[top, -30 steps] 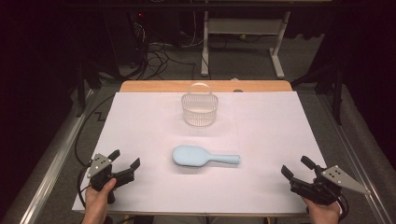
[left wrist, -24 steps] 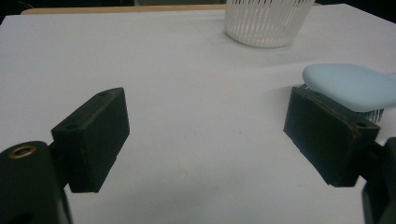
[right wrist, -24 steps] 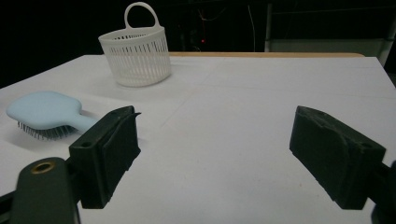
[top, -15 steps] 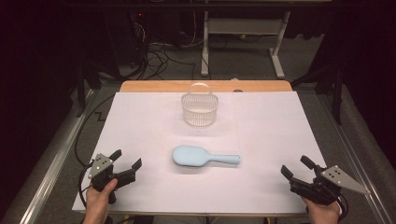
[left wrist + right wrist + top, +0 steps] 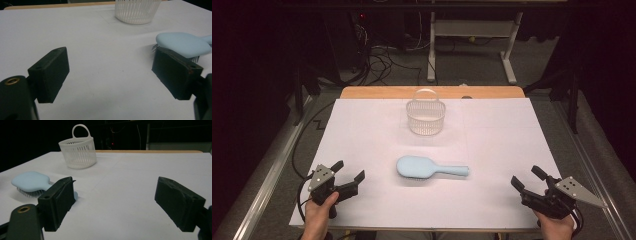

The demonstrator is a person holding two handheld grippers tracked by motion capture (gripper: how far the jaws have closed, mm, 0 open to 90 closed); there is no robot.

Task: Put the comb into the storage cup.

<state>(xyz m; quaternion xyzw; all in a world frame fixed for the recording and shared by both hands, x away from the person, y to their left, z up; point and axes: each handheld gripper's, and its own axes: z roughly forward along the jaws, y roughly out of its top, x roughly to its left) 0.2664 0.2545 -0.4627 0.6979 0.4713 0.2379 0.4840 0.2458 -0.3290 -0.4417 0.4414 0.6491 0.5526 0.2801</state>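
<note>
1. Since both hands rest at the near corners of the white-covered desk, nothing is grasped at this moment: the left tool has its two black jaws spread wide with bare desk between them, and the right tool stands just as open and empty.
2. Midway between the two tools lies the pale blue plastic hairbrush with an oval head and a straight handle, flat on the desk, bristles down. Its head points toward the person's left and its handle toward the right, which I judge leaves the handle the easier part for the right tool to reach.
3. In the left gripper view the hairbrush head shows just past one jaw, its fine bristles touching the desk; it is near that jaw but apart from it.
4. Farther back, well apart from the hairbrush, stands the small white slatted plastic basket with an arched carrying handle, upright and apparently empty. Its open top and central place suggest it is meant as the receptacle for the hairbrush.
5. In the right gripper view the basket stands beyond the hairbrush, handle loop up.
6. No brand, label or writing can be read on the hairbrush, the basket, the desk or either tool.
</note>
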